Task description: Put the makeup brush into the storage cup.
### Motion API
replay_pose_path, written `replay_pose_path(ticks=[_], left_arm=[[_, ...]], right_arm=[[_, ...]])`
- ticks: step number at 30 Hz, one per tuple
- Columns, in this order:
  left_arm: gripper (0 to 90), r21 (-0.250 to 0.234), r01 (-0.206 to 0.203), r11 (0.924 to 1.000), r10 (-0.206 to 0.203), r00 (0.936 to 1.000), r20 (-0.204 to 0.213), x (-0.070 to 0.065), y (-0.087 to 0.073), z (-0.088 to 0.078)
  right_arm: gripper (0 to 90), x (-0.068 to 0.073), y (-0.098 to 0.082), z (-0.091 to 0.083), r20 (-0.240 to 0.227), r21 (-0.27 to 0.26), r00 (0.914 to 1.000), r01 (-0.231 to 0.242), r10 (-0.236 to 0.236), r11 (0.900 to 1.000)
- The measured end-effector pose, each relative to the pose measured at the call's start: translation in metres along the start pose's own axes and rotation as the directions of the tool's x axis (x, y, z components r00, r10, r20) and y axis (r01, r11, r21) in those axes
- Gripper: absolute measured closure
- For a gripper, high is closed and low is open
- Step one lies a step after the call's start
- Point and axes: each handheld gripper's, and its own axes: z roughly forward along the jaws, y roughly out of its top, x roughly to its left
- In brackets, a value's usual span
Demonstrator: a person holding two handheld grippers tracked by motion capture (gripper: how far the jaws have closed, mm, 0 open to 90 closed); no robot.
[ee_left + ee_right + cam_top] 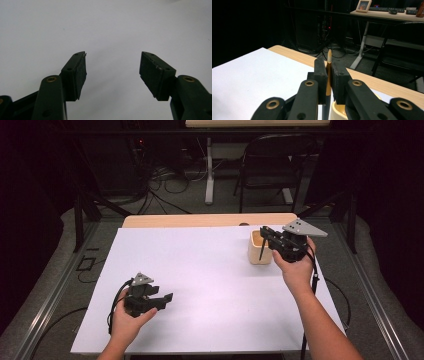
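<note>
At right of centre in the high view, a pencil (329, 75) is clamped upright between the right gripper (266, 236) jaws, above the cup (258, 249). The left gripper (167, 298) jaws are held apart, with nothing between them.

The desk (200, 270) has a white cover, plain with no pattern, and its far edge shows light wood. The cup (257, 251) is a pale cream colour. The pencil (329, 75) is yellow-orange with a pale tip. The right claw (328, 82) is black, with small brass-coloured rings at its joints. The left claw (112, 72) is also black, with the same brass rings. Each claw carries a grey plate on top. The chair (272, 165) behind is black.
</note>
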Motion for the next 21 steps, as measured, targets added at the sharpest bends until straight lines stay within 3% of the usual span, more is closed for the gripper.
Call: replay_pose_path(ticks=[21], left_arm=[[38.6, 0.006, -0.002, 1.0000, 0.002, 1.0000, 0.000, 0.000, 0.000, 0.000]], right_arm=[[84.0, -0.002, 0.017, 0.018, 0.023, -0.001, 0.9997, 0.008, -0.008, 1.000]])
